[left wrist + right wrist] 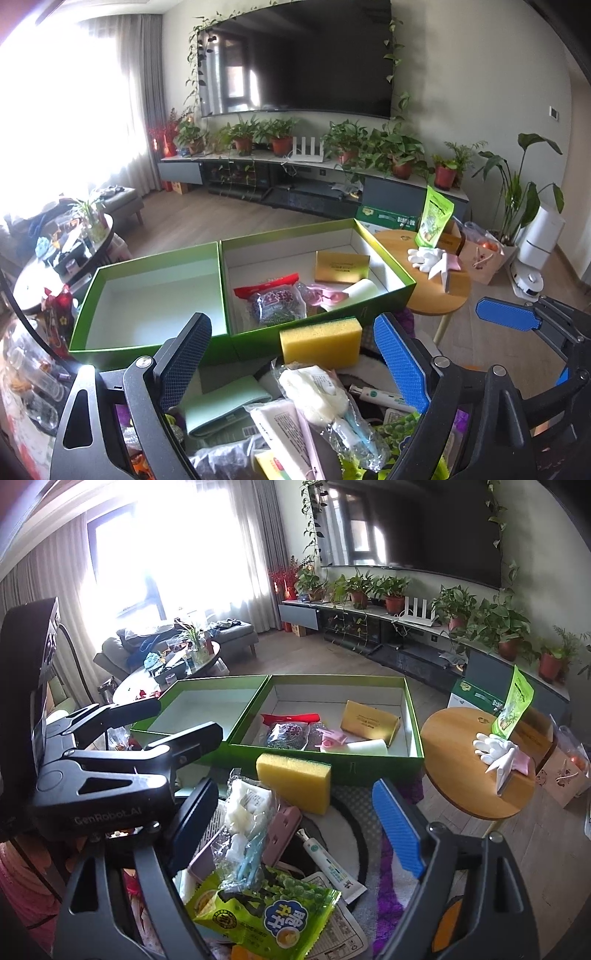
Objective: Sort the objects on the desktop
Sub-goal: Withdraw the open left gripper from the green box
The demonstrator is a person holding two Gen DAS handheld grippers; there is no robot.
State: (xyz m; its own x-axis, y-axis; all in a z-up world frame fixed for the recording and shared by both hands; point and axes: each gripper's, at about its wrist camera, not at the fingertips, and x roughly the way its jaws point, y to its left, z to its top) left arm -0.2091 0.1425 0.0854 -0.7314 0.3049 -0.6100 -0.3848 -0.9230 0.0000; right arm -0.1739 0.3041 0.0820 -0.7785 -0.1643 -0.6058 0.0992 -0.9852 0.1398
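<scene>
Risk: the loose pile (280,871) at lower centre is crowded and slippery — a grab could drag 2 packets at once, or push the yellow sponge (294,781) off its perch against the green box (413,753).
Left gripper (291,363): jaws wide, nothing between the pads.
Right gripper (295,829): jaws wide, empty.
Sponge: centre frame, just beyond both claws, touching the box's near wall.
Box: 2 compartments — left one bare, right one part-filled.

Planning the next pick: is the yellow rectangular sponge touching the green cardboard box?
Touching: in the right wrist view the yellow sponge leans against the green box front wall.
</scene>
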